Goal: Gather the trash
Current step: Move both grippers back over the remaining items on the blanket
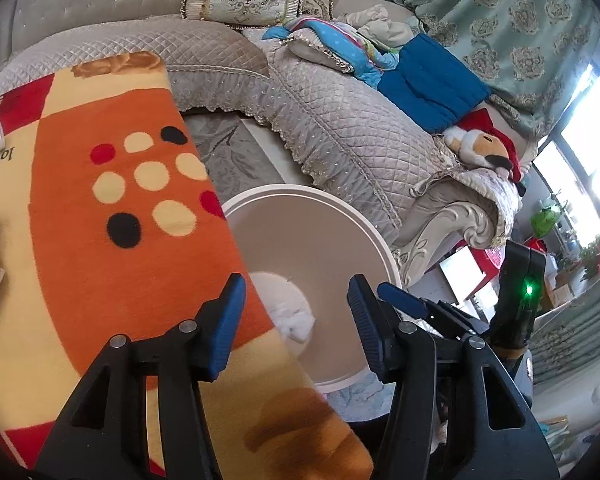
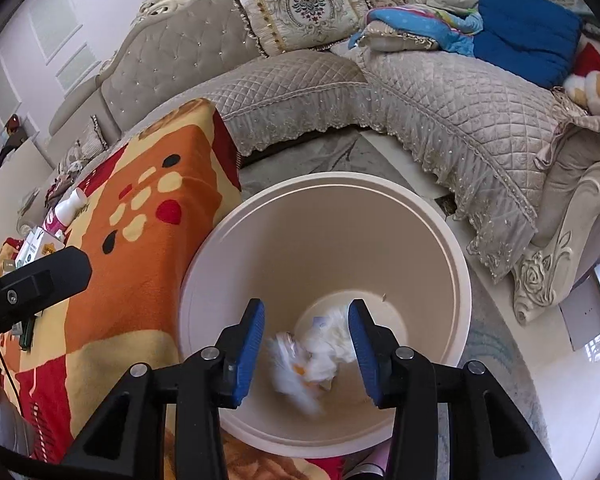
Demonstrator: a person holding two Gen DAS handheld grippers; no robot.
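Note:
A round cream trash bin (image 2: 452, 248) stands on the floor beside the orange-blanketed table (image 2: 140, 248). My right gripper (image 2: 306, 350) is open above the bin's mouth. A blurred white piece of trash (image 2: 290, 368) is between and below its fingers, in the air inside the bin. More white crumpled tissue (image 2: 332, 340) lies on the bin's bottom. In the left wrist view the bin (image 1: 364, 224) is ahead, with white tissue (image 1: 294, 316) inside. My left gripper (image 1: 296, 324) is open and empty over the table's edge and the bin.
A quilted beige sofa (image 2: 440, 88) curves behind the bin, with pillows, a blue cushion (image 2: 524, 28) and a plush toy (image 1: 484, 148). On the table's far left are a white bottle (image 2: 70, 206) and small boxes (image 2: 36, 246). The sofa's carved leg (image 2: 540, 280) is right of the bin.

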